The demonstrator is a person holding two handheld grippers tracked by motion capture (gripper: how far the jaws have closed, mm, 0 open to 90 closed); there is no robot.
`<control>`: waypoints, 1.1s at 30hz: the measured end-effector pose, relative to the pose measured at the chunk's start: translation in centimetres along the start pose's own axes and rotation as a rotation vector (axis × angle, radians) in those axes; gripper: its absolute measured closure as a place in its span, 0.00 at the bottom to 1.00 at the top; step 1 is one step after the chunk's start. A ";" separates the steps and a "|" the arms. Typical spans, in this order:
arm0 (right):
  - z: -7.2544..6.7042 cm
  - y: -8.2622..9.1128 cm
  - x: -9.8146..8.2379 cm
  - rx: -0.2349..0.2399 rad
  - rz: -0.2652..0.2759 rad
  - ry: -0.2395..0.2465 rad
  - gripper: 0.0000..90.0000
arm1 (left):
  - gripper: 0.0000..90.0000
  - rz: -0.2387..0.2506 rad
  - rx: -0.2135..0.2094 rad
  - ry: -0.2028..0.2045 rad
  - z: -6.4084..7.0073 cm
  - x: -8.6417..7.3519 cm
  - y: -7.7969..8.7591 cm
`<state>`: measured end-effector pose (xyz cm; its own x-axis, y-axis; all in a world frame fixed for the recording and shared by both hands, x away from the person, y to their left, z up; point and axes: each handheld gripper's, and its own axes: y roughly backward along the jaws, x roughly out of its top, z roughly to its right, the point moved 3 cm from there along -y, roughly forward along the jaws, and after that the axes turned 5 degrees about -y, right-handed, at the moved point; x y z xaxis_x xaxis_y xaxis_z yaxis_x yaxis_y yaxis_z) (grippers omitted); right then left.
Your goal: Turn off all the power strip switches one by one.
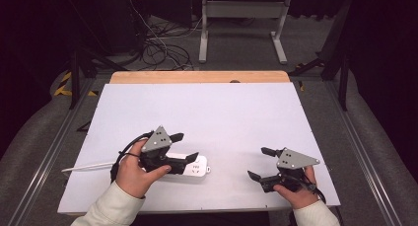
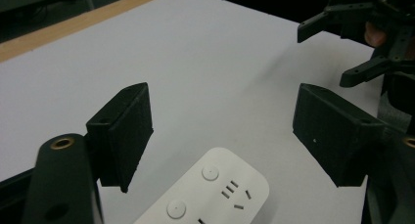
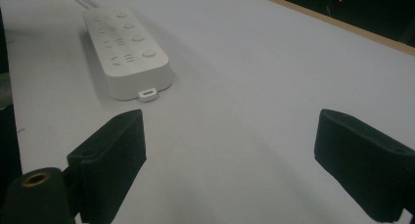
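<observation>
A white power strip [image 1: 196, 166] lies flat on the white board [image 1: 207, 112], near its front left; its white cable [image 1: 86, 167] trails off to the left. My left gripper [image 1: 185, 147] is open just above the strip, its jaws wide apart. In the left gripper view the strip's end [image 2: 215, 192] with its round buttons lies below and between the jaws of the left gripper [image 2: 222, 121]. My right gripper [image 1: 257, 163] is open near the front right, holding nothing. In the right gripper view the strip [image 3: 125, 48] lies well beyond the right gripper [image 3: 230, 155].
A wooden strip [image 1: 197, 77] borders the board's far edge. Beyond it stand a white table frame [image 1: 241, 18] and loose cables [image 1: 162, 48] on the floor. Metal rails run along both sides of the table. The other gripper [image 2: 357, 33] shows at the left gripper view's top right.
</observation>
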<state>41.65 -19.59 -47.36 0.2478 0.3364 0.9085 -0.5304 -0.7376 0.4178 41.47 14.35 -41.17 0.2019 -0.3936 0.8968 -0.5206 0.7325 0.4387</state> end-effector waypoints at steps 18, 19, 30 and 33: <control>0.0 0.1 0.0 0.006 0.009 -0.008 0.11 | 0.20 0.060 0.072 -0.016 -2.4 -4.4 5.9; 0.0 0.1 0.0 0.005 0.008 -0.006 0.11 | 0.19 0.055 0.070 -0.018 -2.5 -4.8 6.1; 0.2 0.2 -0.1 0.015 0.009 -0.014 0.09 | 0.13 0.047 0.065 0.020 -3.4 -8.7 8.5; 0.2 0.2 -0.1 0.017 0.010 -0.011 0.09 | 0.12 0.049 0.073 0.018 -3.6 -9.9 9.0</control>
<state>41.65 -19.86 -47.37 0.2520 0.3226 0.9124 -0.5193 -0.7505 0.4088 37.76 26.83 -45.86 0.1890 -0.3479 0.9183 -0.5895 0.7077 0.3895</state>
